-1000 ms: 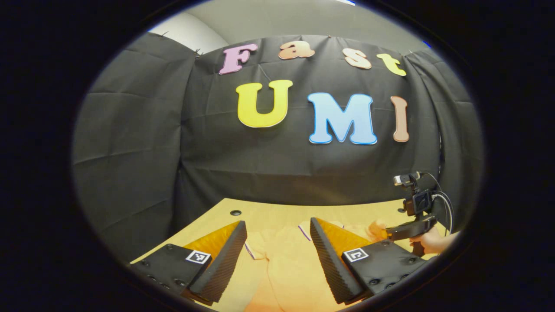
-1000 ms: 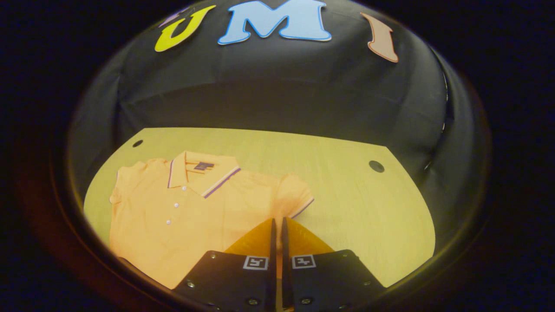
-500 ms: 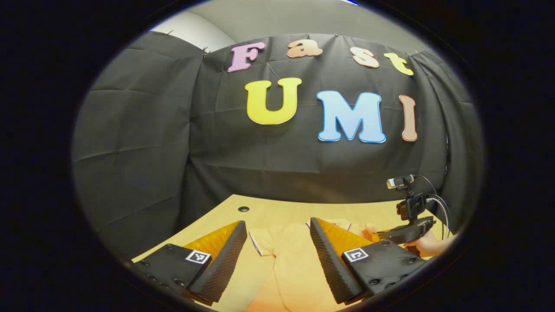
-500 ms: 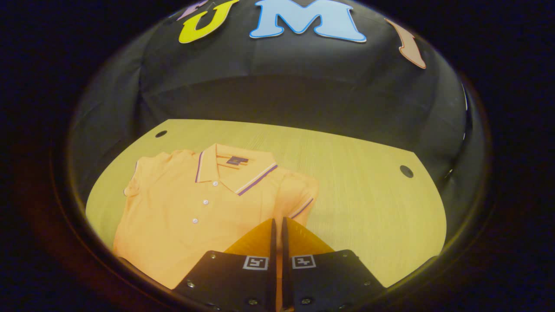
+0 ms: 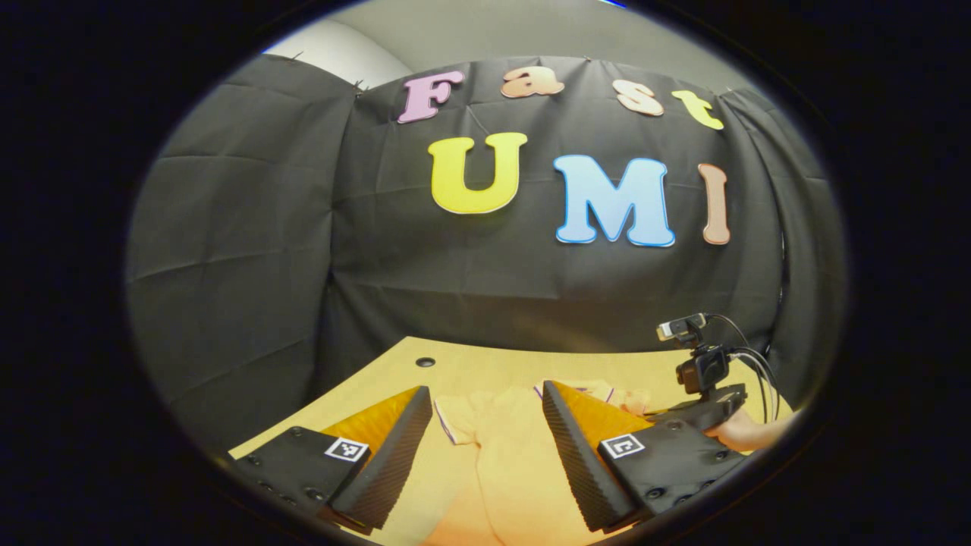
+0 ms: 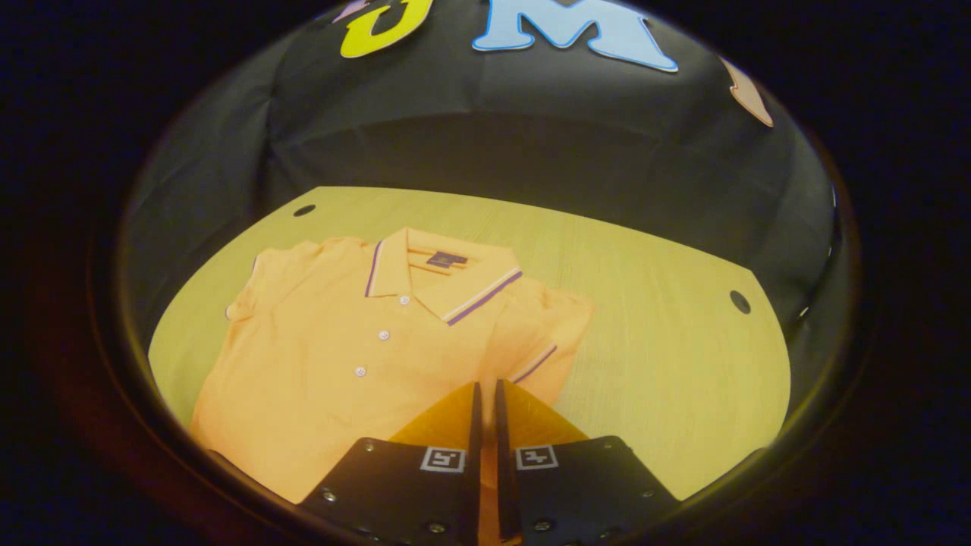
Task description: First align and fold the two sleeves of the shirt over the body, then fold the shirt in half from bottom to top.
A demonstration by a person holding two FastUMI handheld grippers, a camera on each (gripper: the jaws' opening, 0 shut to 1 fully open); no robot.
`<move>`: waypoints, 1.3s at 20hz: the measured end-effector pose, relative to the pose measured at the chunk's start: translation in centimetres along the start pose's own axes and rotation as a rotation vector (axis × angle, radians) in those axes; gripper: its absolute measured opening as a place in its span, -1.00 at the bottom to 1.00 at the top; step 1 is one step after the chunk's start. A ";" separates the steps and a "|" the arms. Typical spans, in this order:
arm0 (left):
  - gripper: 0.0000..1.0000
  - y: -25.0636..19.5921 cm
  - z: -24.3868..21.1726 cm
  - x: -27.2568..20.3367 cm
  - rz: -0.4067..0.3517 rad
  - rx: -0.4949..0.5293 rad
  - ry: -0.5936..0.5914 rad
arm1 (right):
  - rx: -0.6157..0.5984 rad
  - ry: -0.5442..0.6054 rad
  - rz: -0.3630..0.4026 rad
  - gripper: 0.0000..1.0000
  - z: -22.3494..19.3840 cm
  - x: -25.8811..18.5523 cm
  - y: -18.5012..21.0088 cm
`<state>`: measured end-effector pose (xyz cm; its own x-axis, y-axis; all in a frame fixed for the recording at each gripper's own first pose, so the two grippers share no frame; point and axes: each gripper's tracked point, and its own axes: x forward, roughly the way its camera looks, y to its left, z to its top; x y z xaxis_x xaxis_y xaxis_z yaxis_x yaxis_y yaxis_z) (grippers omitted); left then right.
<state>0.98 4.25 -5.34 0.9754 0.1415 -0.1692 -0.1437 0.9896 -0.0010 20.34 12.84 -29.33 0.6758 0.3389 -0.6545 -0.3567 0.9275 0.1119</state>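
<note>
A black cloth wall stands behind a wooden table [image 6: 652, 334], and my orange shirt [image 6: 349, 356] lies flat on it with the collar [image 6: 444, 273] at the far side. It sits on the left part of the table in the right gripper view, and the right part is bare wood. My right gripper [image 6: 485, 402] has its two fingers pressed almost together, with a thin strip of orange cloth showing in the gap, so I think it is pinching the right sleeve [image 6: 546, 334]. That sleeve looks partly turned in toward the body, with its striped edge [image 6: 535, 364] just in front of my tips. My left gripper [image 5: 485, 425] is wide apart and holds nothing; it hangs over the shirt near the left sleeve [image 5: 455, 413]. To do this step well, I think I should lay the right sleeve flat on the body, with its edge straight along the side of the shirt. I should go slow so the cloth does not bunch up. Then I should let go softly. The left one can then pinch the other sleeve by its striped hem [image 5: 441, 425] and fold it the same way, so both sides match.
</note>
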 end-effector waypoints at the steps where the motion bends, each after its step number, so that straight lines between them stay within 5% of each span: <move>1: 0.89 -0.1 0.0 0.1 -0.004 0.000 0.000 | 0.000 0.002 0.009 -0.72 -0.1 0.0 0.3; 5: 0.89 -0.4 -0.1 0.4 -0.015 -0.001 0.002 | 0.011 0.004 0.028 -0.58 -0.1 -0.3 0.6; 7: 0.89 -0.5 -0.3 0.7 -0.021 -0.005 0.005 | 0.013 0.002 0.025 -0.18 0.0 -0.6 0.5; 12: 0.89 -0.6 -0.8 1.7 -0.047 -0.016 0.014 | 0.006 -0.019 0.009 0.01 0.7 -2.4 0.5; 14: 0.91 -0.6 -1.1 2.5 -0.060 -0.019 0.019 | 0.012 -0.037 0.000 0.24 1.2 -3.5 0.6; 15: 0.92 -0.5 -1.3 2.8 -0.065 -0.021 0.021 | 0.016 -0.045 -0.007 0.51 1.3 -4.1 0.6; 19: 0.92 -0.1 -1.9 4.8 -0.090 -0.034 0.026 | 0.036 -0.086 -0.030 0.87 2.4 -6.9 0.8; 26: 0.90 1.5 -4.2 9.1 -0.089 -0.001 0.048 | 0.087 -0.183 -0.060 0.87 4.4 -12.7 2.4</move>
<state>8.92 6.92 -11.02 0.9751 0.0514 -0.2157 -0.0568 0.9982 -0.0188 13.70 11.44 -17.45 0.8029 0.2979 -0.5163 -0.2600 0.9544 0.1463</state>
